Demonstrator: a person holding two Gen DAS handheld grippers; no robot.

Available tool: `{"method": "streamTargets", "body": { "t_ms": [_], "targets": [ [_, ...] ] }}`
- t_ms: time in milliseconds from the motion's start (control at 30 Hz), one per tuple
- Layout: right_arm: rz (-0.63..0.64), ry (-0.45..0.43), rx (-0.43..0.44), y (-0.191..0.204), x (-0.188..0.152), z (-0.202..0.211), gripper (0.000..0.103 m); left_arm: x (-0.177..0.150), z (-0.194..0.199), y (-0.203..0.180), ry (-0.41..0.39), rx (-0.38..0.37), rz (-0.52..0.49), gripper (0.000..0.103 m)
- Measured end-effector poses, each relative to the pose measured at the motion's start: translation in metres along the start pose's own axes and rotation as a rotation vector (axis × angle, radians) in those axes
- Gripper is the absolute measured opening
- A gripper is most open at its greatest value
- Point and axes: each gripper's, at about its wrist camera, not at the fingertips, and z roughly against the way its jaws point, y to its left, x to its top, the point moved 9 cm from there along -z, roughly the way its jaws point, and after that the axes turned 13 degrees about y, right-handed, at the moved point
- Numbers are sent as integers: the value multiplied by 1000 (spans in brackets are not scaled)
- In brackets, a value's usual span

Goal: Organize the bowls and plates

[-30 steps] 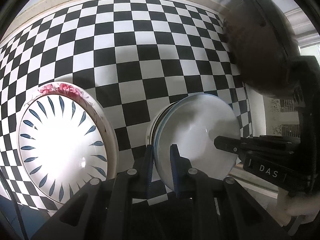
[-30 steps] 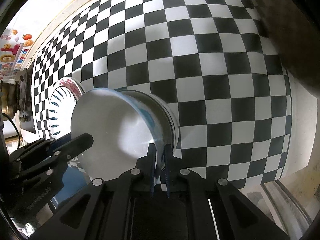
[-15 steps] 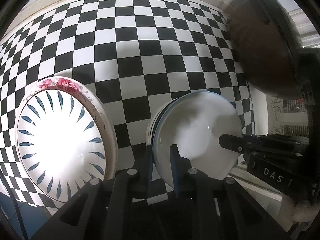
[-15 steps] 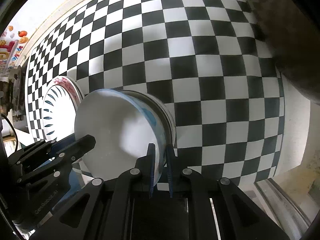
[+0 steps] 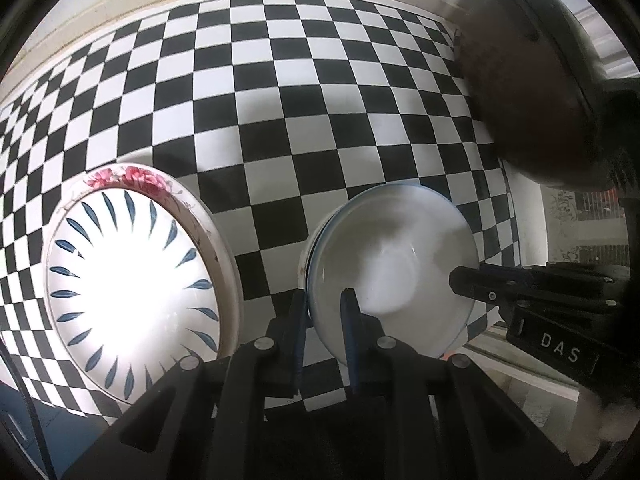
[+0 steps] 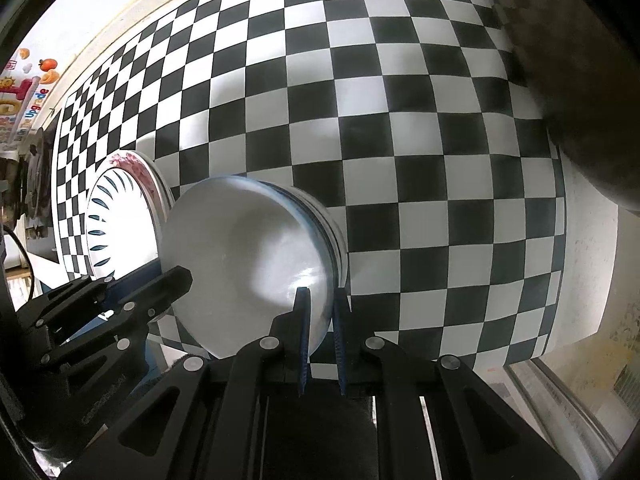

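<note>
With your left gripper [image 5: 324, 312] and right gripper [image 6: 321, 312] each pinching opposite rims of the white bowl [image 5: 394, 272], held over the checkered table [image 5: 260, 92] beside the stacked plates [image 5: 132, 280], keep both grips level and lower gently.

Count of what sits in front of me

I count two grippers, my left gripper [image 5: 324, 320] and my right gripper [image 6: 320, 320], each with two fingers; two stacked bowls, the white bowl [image 5: 394, 276] nested in a lower bowl [image 6: 334, 232] whose rim peeks out beneath it; two stacked plates, the leaf-pattern plate [image 5: 132, 284] lying on a rose-rimmed plate [image 5: 136, 178]; one checkered tablecloth [image 5: 280, 100] under all of it; and one dark round pan [image 5: 532, 80] at the far right edge.
</note>
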Motion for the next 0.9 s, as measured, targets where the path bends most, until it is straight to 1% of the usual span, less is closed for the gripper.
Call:
{"method": "streamTargets", "body": {
  "t_ms": [233,533,733,900],
  "targets": [
    [-18,-12,27,-3,-2,0,14,-1,10,0,-22,51,4,15],
    [-15,-58,15,-2,-12,6,14,-5,25,1,-58,108,10,15],
    [-11,-123,16,0,-31,26,14,-14,49,-4,-97,126,-4,15],
    [-1,-184,40,7,-55,53,14,-25,82,-16,-148,131,-33,15]
  ]
}}
